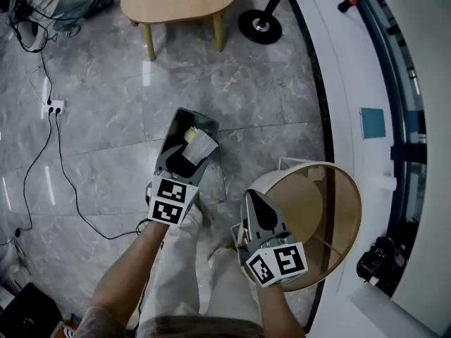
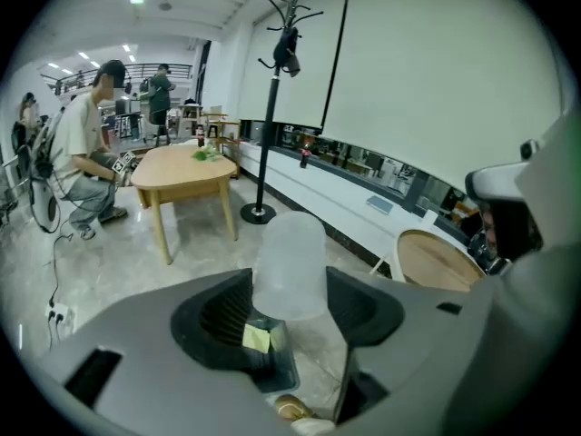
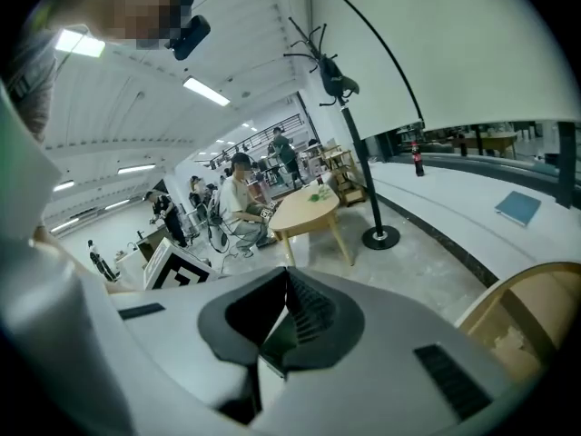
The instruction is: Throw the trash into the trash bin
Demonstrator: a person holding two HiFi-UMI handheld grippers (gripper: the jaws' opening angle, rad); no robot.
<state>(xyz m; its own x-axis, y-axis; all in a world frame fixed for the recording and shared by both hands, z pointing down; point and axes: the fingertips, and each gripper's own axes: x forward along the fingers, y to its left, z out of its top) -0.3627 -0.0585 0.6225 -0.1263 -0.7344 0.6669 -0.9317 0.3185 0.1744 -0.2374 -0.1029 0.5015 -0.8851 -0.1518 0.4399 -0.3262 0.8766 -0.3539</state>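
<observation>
1. Above the dark trash bin (image 1: 184, 116) on the marble floor, the left gripper (image 2: 292, 309) was clenched on a translucent plastic cup (image 2: 290, 257), one jaw against each side of it. The cup's narrower closed end pointed away from the camera.
2. The task's trash was therefore that cup, held in the air over the bin's opening and not yet inside it. A yellow paper scrap (image 2: 257, 338) already lay in the bin.
3. The right gripper (image 3: 272, 312) had its jaws pressed together with nothing visible between them. It hung beside a round wooden tabletop (image 1: 317, 210), apart from the bin.
4. By my reading, the step in hand was the drop itself, with the carry looking all but finished.
5. The next move seemed to call for centring the cup over the opening and then spreading the left jaws so it fell in. A light cup could catch the rim and tumble onto the floor, so a low release looked wise.
6. Much of the bin's inside was covered by the left gripper and the cup in the head view, so how full it was could not be judged.
7. Whether the cup held anything could not be told through its cloudy wall. A pale object at the lower edge of the left gripper view was cut off and unclear.
</observation>
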